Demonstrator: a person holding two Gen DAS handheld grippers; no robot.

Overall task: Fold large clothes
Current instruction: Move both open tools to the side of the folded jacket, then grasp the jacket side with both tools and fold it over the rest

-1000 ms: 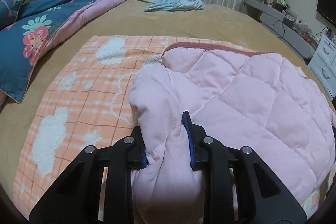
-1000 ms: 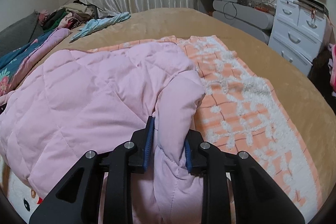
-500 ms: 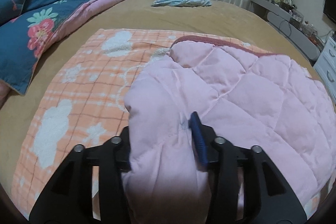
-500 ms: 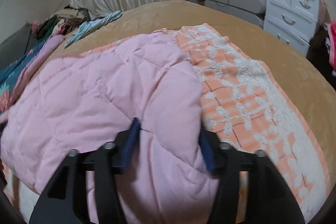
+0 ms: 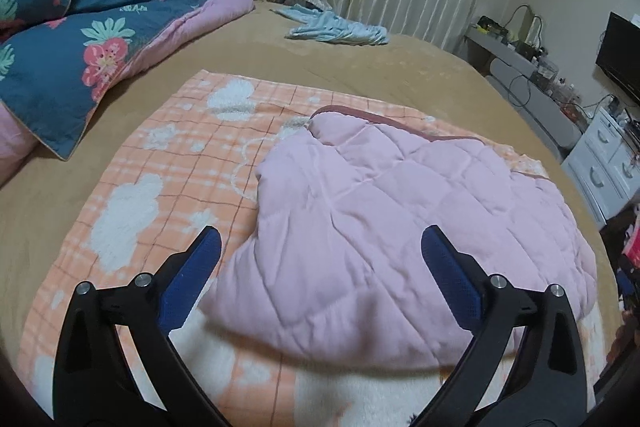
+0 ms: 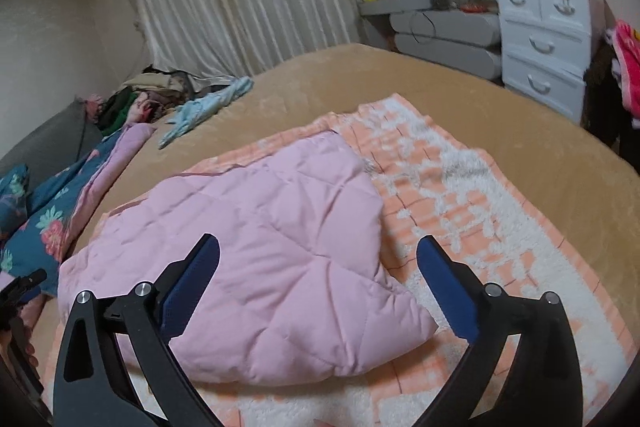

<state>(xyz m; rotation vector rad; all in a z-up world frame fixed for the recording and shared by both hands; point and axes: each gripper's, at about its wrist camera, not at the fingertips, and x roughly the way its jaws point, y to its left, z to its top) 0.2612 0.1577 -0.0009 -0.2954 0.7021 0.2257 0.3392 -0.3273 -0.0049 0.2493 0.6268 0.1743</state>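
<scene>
The pink quilt (image 5: 400,227) lay folded on the orange blanket (image 5: 160,179) on the bed (image 5: 360,67). Both the left tongs (image 5: 320,247) and right tongs (image 6: 318,251) had just been opening and stood wide apart above the quilt, gripping nothing.

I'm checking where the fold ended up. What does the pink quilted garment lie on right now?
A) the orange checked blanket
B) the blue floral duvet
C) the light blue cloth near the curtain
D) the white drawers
A: the pink quilted garment rests on the orange checked blanket, released from both open grippers.
</scene>
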